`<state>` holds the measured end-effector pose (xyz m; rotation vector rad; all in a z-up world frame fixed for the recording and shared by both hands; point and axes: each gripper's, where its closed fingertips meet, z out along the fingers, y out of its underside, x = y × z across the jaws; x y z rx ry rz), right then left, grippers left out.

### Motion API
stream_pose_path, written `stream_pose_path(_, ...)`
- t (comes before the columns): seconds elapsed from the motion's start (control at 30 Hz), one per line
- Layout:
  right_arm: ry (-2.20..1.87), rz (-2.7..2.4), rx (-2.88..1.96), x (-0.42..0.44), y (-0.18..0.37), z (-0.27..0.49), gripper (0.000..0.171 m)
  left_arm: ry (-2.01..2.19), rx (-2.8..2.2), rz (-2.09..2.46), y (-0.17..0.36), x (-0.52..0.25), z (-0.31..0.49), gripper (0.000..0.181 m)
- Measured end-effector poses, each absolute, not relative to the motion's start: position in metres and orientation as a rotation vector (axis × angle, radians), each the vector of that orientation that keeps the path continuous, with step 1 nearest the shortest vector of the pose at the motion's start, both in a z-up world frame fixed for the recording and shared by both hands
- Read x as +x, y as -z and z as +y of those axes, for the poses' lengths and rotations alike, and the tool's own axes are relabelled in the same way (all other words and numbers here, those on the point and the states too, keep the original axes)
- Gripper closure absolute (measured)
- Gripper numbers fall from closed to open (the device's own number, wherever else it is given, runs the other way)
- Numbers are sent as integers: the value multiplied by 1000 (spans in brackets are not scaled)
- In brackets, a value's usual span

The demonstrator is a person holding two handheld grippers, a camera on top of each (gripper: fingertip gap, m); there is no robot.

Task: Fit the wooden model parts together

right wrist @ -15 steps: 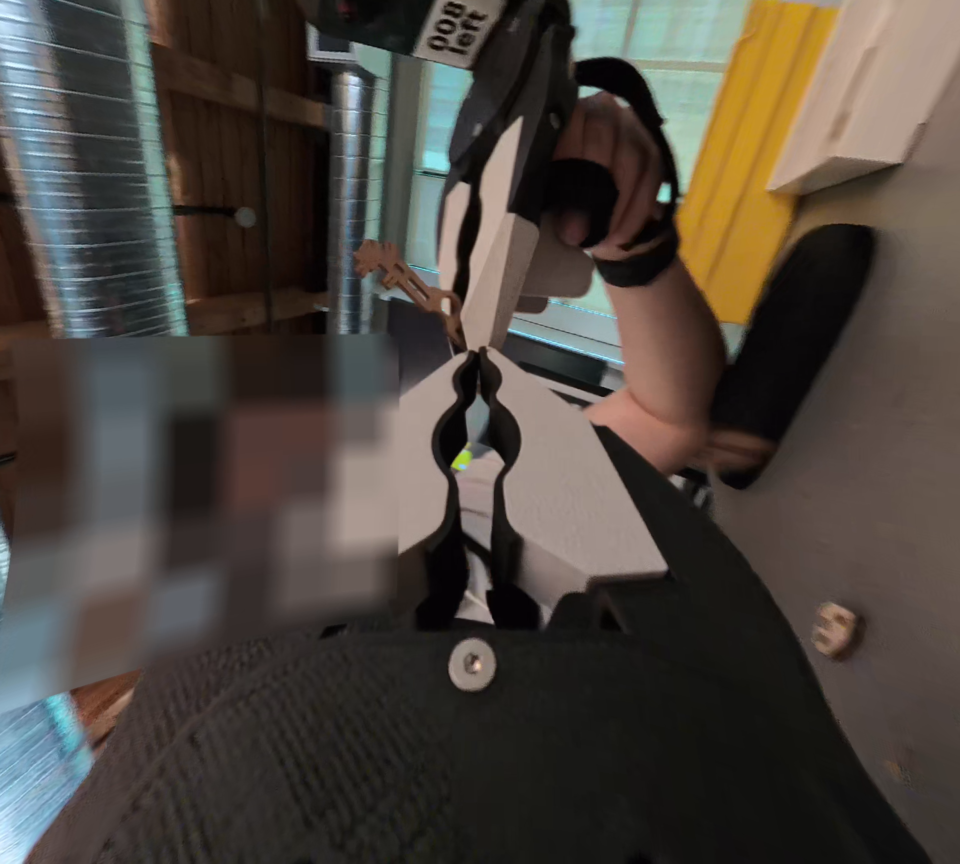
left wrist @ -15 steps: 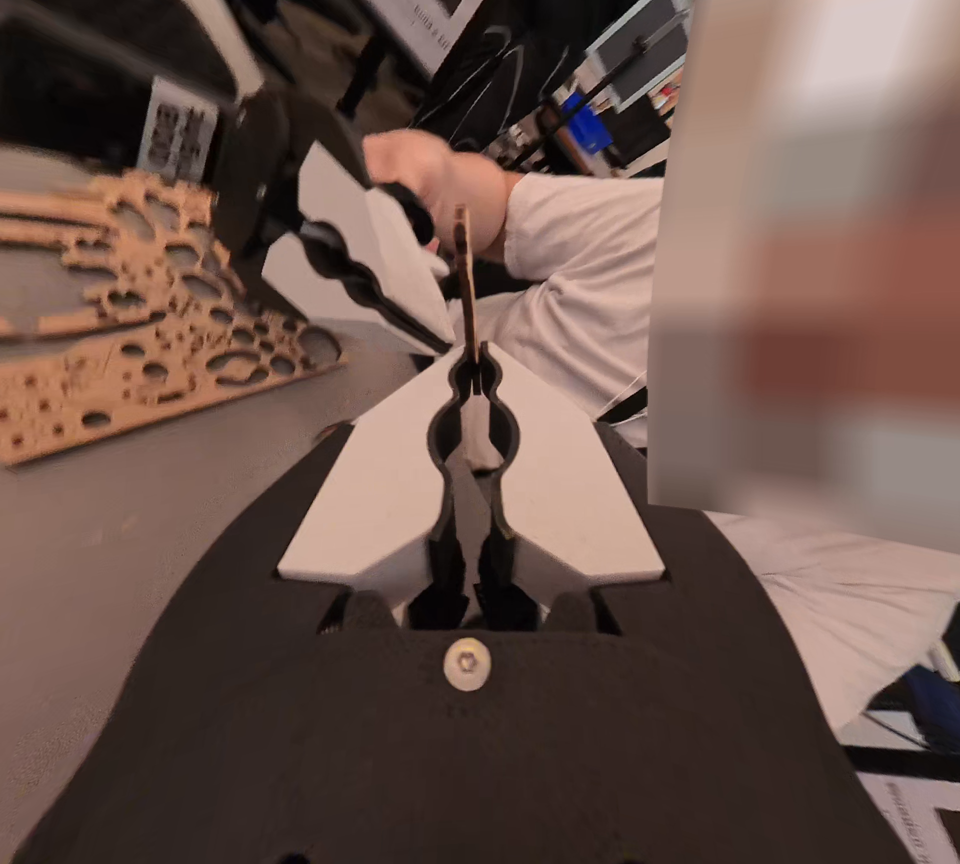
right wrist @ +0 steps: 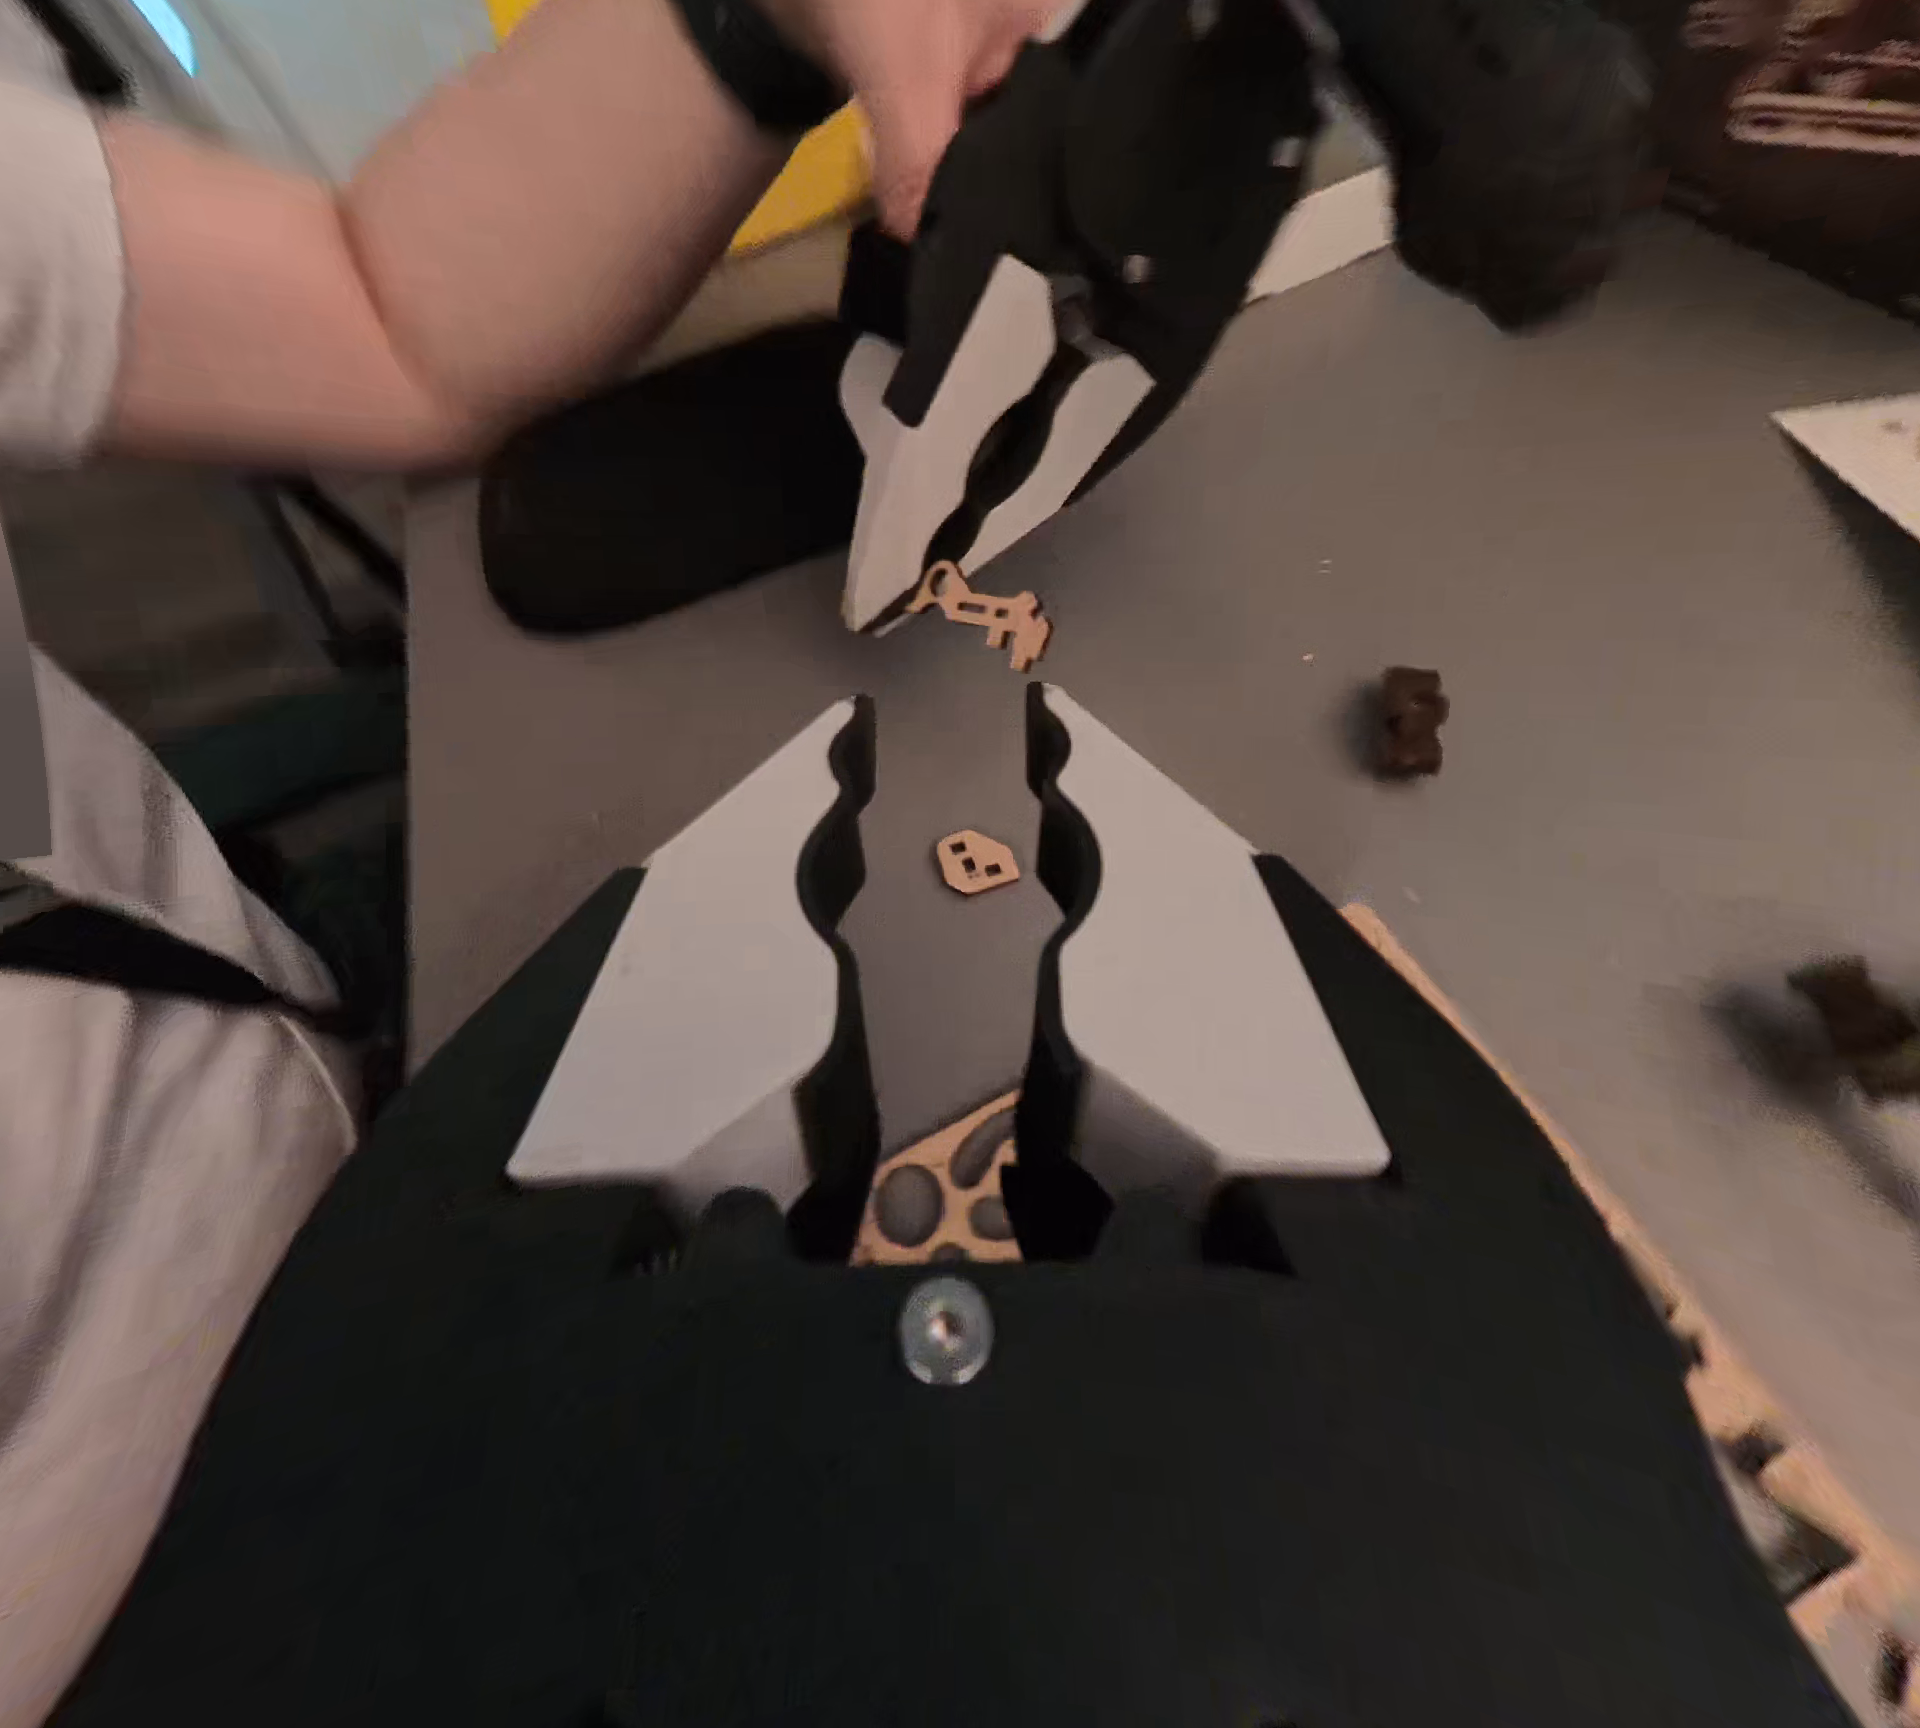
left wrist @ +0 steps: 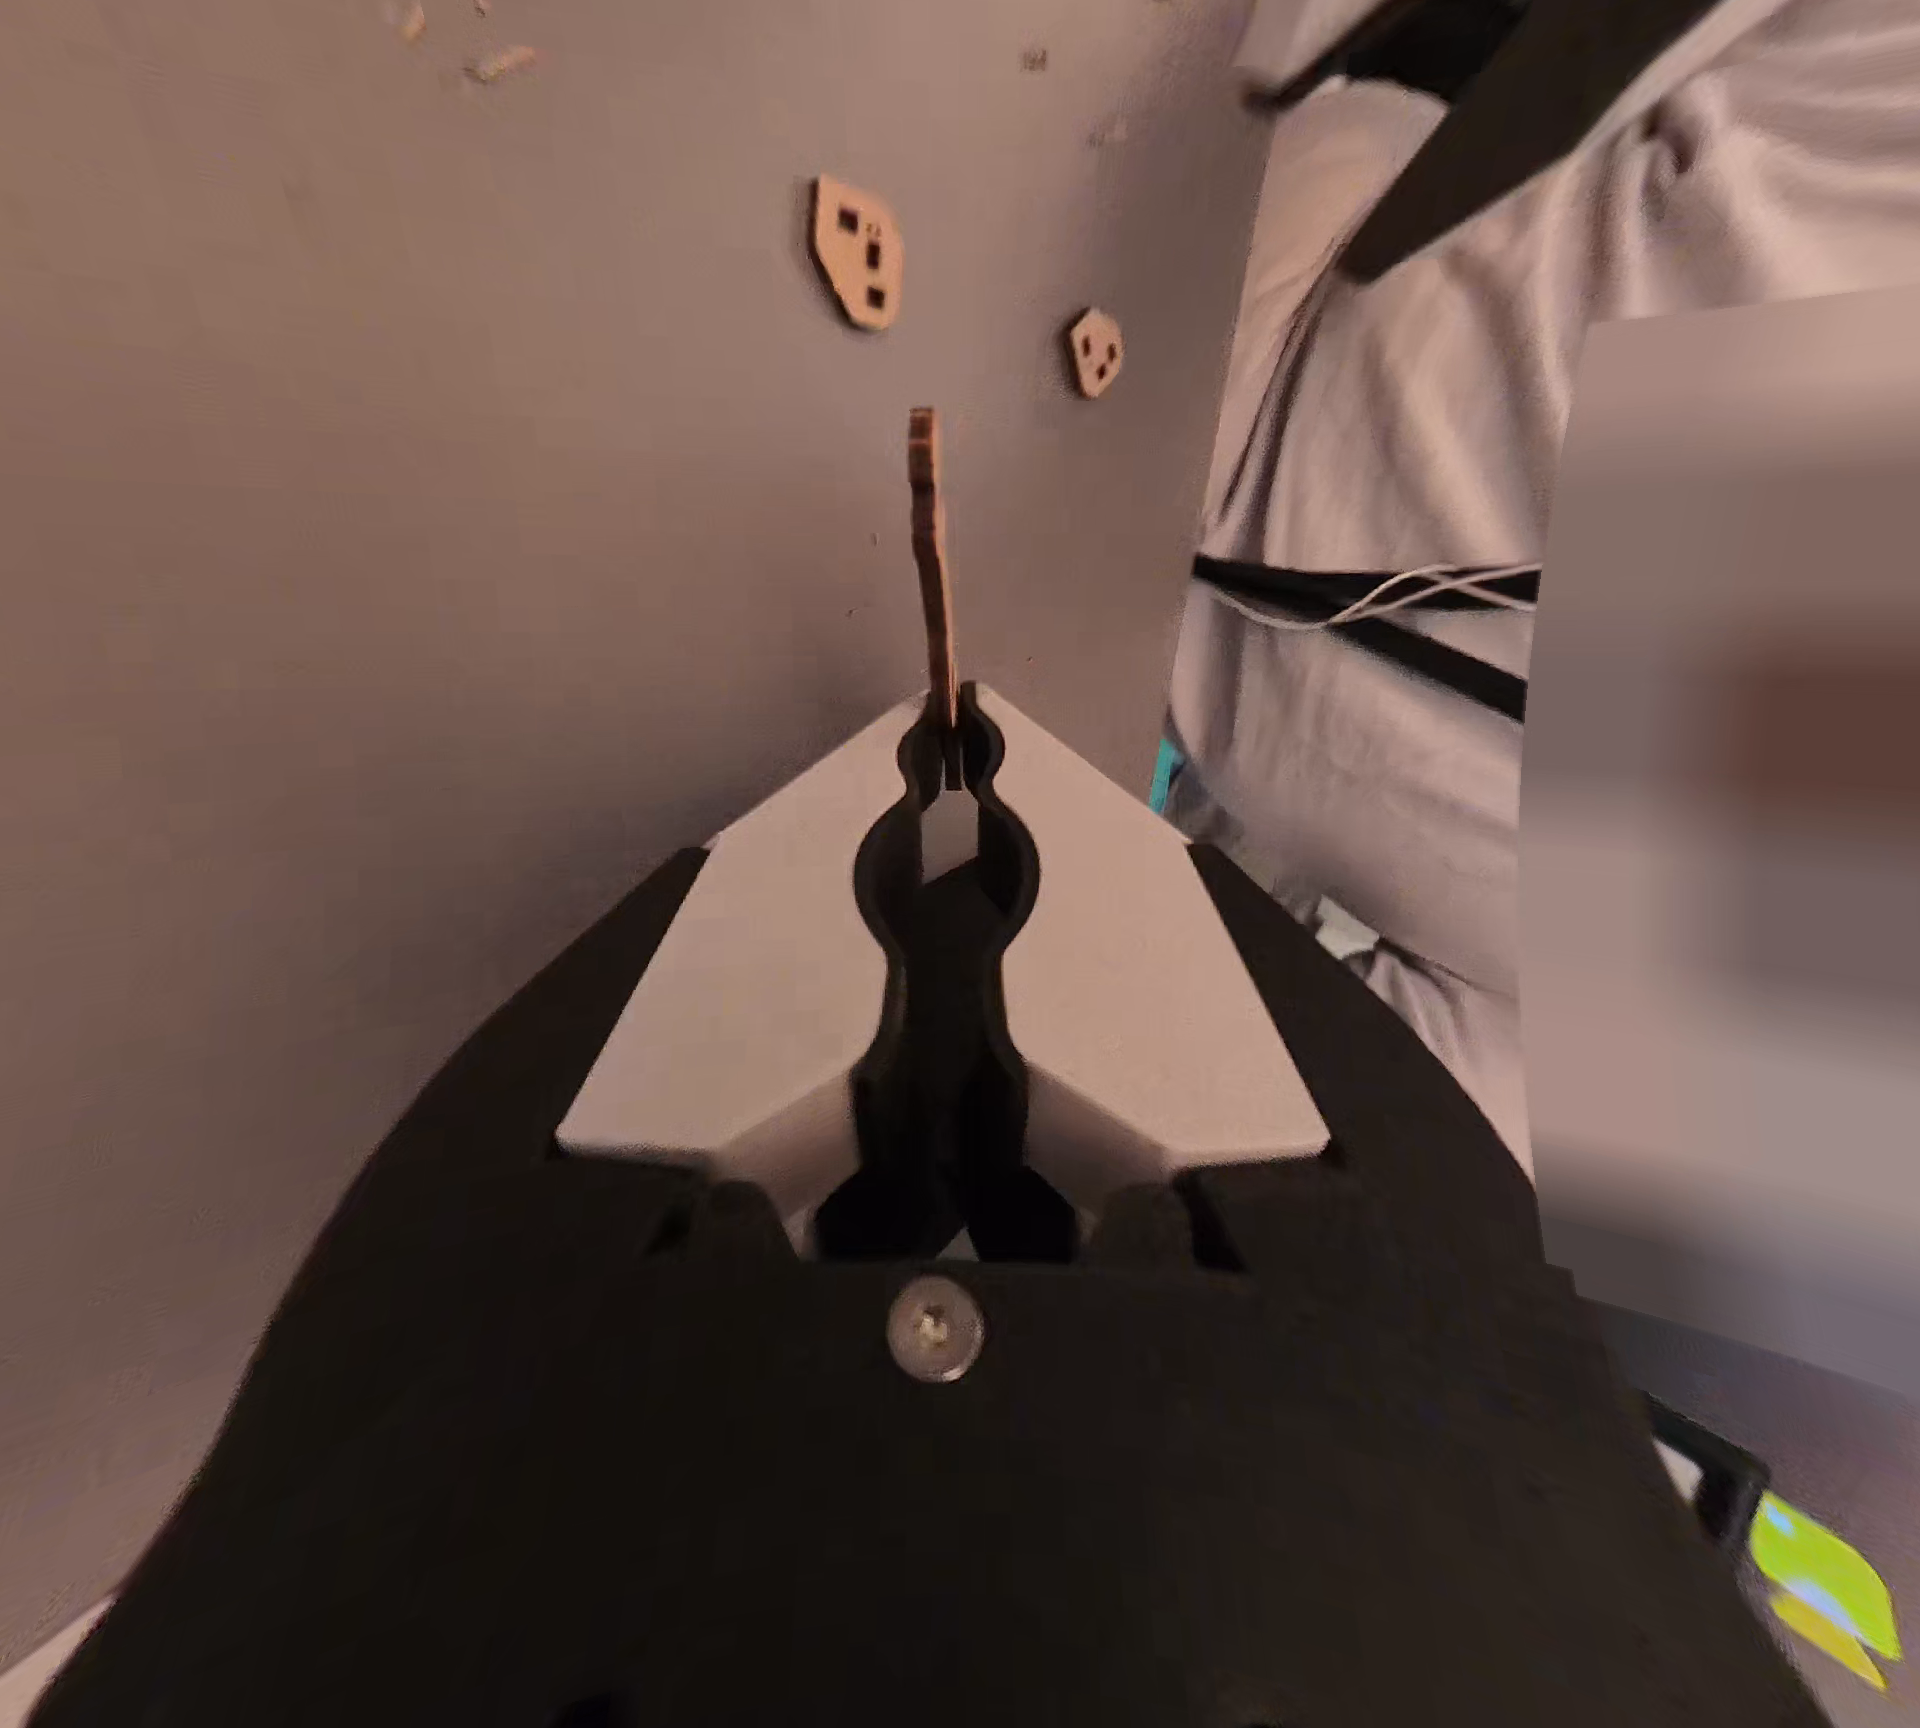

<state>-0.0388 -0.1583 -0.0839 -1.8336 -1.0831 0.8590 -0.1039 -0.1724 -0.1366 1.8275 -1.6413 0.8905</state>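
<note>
My left gripper [left wrist: 951, 714] is shut on a thin, key-shaped wooden part [left wrist: 930, 556], seen edge-on and sticking out past the tips. In the right wrist view the left gripper [right wrist: 885, 616] holds this part [right wrist: 982, 613] just above the grey table [right wrist: 1455, 639]. My right gripper [right wrist: 948, 707] is open and empty, close in front of the held part. A small flat wooden plate [right wrist: 977, 863] lies on the table between its fingers. In the left wrist view a larger plate [left wrist: 857, 250] and a smaller plate [left wrist: 1096, 351] lie on the table ahead.
A cut-out wooden sheet [right wrist: 1538, 1190] lies under and right of my right gripper. Dark wooden bits [right wrist: 1408, 722] [right wrist: 1860, 1024] lie to the right. A dark brown model [right wrist: 1818, 47] stands far right. A black pad [right wrist: 665, 494] lies at the table edge. A person's arm [right wrist: 468, 255] reaches in. The gap from one gripper's tips to the other's is roughly 9 cm.
Both grippers have swung down from mid-air toward the table. My right gripper has opened. My left gripper still holds the wooden part.
</note>
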Motion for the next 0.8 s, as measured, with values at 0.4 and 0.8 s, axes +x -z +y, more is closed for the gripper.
stream_pose_path(0.4, -623, -1708, -1610, -75, 139, -144, 156, -858, 1716, -1682, 155, -103, -182, 180)
stream_pose_path(0.8, -749, -1471, -1939, -40, 150, -121, 142, -1049, 2112, -1553, 126, -87, -120, 165)
